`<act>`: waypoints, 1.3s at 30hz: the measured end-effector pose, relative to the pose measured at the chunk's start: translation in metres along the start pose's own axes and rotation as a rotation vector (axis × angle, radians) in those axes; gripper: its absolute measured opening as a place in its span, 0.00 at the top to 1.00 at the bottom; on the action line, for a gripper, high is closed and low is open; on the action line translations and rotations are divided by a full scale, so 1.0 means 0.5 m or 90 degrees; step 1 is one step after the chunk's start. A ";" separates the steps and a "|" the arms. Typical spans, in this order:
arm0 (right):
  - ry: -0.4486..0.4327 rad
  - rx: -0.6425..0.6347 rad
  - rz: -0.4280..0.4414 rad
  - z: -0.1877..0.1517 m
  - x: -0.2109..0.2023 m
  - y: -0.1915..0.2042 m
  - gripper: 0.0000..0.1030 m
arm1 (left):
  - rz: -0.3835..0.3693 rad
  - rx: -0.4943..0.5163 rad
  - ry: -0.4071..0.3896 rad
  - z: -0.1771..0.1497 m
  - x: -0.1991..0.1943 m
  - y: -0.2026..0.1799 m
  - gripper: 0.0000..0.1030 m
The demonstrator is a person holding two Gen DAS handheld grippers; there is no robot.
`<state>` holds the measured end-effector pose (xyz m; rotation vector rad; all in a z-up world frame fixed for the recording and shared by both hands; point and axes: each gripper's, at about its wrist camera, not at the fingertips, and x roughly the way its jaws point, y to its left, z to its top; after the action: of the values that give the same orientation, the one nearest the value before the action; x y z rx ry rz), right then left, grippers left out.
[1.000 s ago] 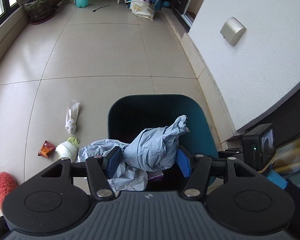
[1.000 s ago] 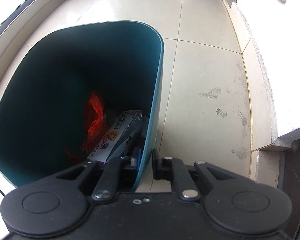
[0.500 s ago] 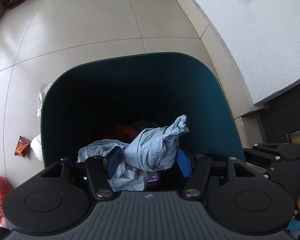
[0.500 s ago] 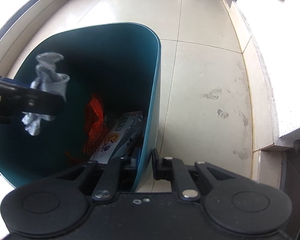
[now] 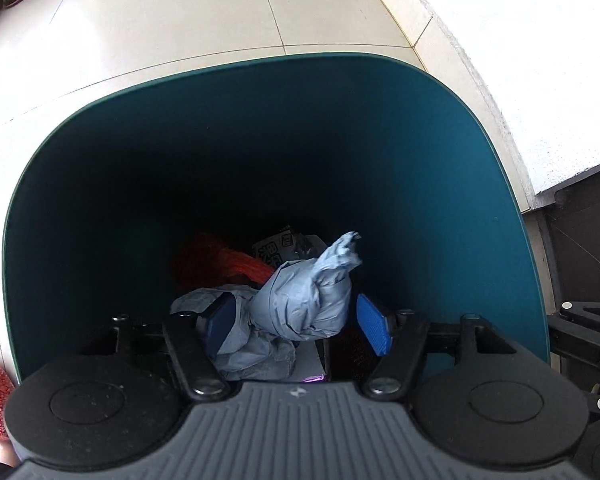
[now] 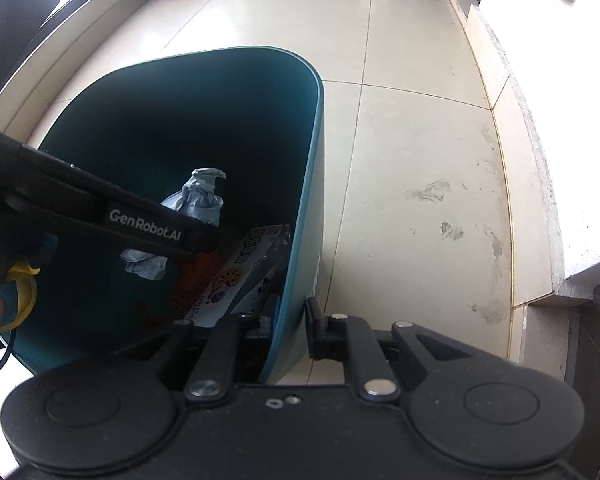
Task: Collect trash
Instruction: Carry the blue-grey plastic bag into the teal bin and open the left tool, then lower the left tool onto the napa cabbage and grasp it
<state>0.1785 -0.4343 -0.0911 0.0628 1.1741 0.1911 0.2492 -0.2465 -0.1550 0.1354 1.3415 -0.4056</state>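
Left wrist view: left gripper (image 5: 296, 330) hangs inside the teal bin (image 5: 480, 208), jaws opening, right pad clear of the crumpled blue-grey paper (image 5: 300, 308) between them, releasing it above the orange netting (image 5: 236, 262). Right gripper (image 6: 290, 326) pinches the bin's wall, steadying it.

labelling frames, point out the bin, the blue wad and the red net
bin (image 6: 314, 168), right wrist view, on its right wall.
blue wad (image 5: 300, 304), left wrist view, on its crumpled middle.
red net (image 5: 240, 262), left wrist view, on its bright strands inside the bin.
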 end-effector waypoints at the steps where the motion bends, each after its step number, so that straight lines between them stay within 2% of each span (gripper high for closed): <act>1: 0.000 0.002 0.002 0.000 0.001 -0.002 0.88 | -0.004 -0.002 -0.003 -0.002 -0.003 0.001 0.29; 10: 0.002 0.005 0.002 -0.001 0.009 -0.007 0.88 | -0.036 -0.012 -0.032 -0.032 -0.073 0.019 0.26; 20: 0.007 0.010 -0.010 0.002 0.014 0.002 0.89 | -0.065 -0.011 -0.114 -0.083 -0.208 0.063 0.25; 24: 0.010 0.015 -0.016 0.004 0.015 0.006 0.90 | -0.067 -0.033 -0.150 -0.101 -0.258 0.128 0.24; 29: 0.013 0.018 -0.025 0.004 0.014 0.012 0.90 | -0.036 -0.075 -0.175 -0.116 -0.288 0.221 0.22; 35: 0.018 0.024 -0.030 0.006 0.015 0.015 0.91 | 0.025 -0.131 -0.177 -0.126 -0.283 0.346 0.22; 39: 0.021 0.029 -0.030 0.009 0.016 0.014 0.91 | 0.054 -0.191 -0.143 -0.121 -0.227 0.449 0.22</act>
<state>0.1849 -0.4258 -0.0956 0.0717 1.2115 0.1238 0.2556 0.0041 -0.0901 -0.1000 1.1557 -0.1401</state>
